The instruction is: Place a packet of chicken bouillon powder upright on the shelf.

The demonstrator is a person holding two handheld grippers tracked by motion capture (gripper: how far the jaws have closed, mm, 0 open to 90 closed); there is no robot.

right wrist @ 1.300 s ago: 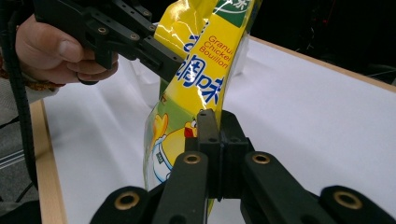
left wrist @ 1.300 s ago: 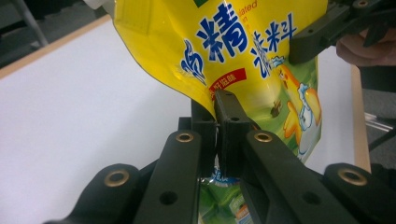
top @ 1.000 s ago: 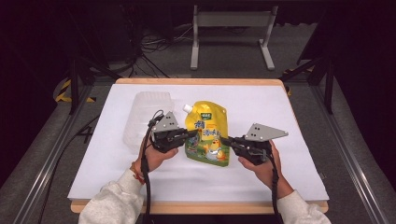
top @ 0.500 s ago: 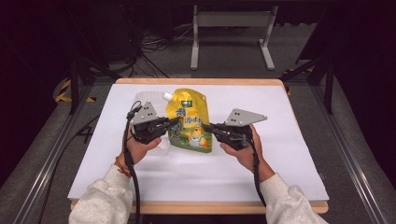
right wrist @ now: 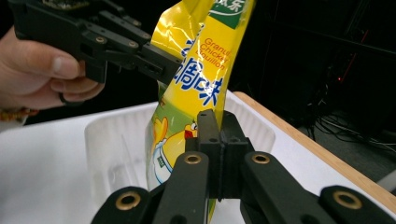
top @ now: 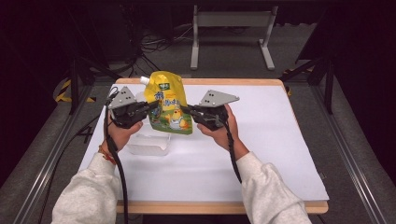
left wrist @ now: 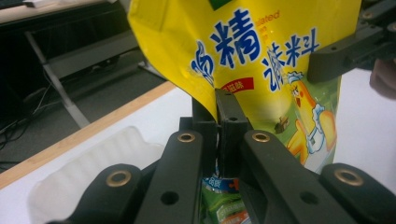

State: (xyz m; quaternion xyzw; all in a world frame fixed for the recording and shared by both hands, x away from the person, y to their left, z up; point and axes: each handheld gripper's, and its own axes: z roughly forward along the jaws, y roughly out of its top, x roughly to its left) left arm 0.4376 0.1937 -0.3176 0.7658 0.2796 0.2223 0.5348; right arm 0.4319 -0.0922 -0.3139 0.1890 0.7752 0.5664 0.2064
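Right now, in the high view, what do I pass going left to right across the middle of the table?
Left gripper → yellow pouch, held up between both grippers → right gripper → bare white table surface.

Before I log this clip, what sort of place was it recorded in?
Probably a lab or studio set up for recording, not a kitchen. The white-covered table stands in a dark room, cables lie on the floor behind it beside a metal stand, and rails flank it.

Likely a lab, dark room, white-topped table [top: 280, 154], floor cables [top: 154, 44], metal stand [top: 231, 21]
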